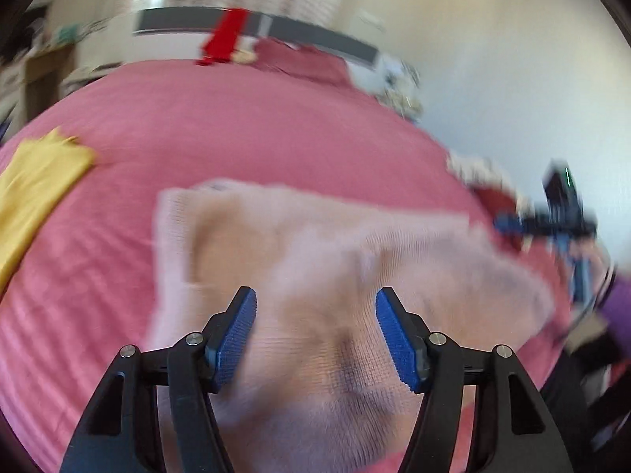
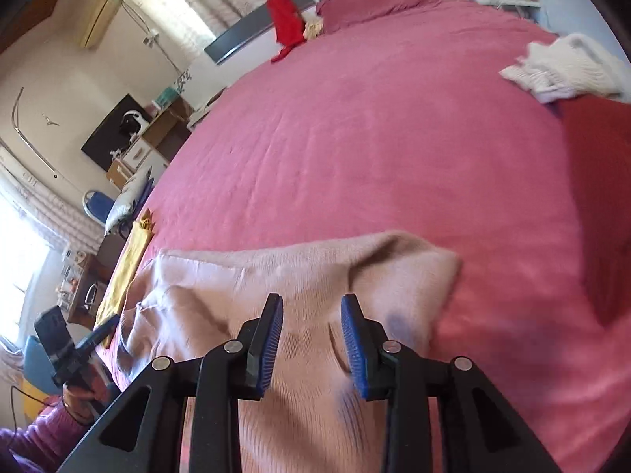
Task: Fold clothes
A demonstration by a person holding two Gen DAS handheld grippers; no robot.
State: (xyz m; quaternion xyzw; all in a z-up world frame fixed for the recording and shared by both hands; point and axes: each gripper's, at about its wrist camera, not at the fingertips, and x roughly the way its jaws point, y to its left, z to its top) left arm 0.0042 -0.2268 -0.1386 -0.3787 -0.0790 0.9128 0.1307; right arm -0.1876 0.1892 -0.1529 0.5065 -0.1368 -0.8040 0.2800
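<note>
pink bed [image 2: 355, 138] bare beyond sweater [image 2: 299, 276] edge | both tools [image 1: 315, 335] [image 2: 311, 339] apart

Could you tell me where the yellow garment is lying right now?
The flat yellow cloth garment lies at the pink bedspread's left edge in both wrist views, just left of the pale pink knitted sweater.

Black linkage arms with silver rivets, ribbed blue jaws, a purple knit sleeve [image 2: 27, 439].

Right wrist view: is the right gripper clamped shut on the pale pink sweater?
No, the right gripper hangs open above the pale pink sweater, sweater showing between its blue pads.
</note>
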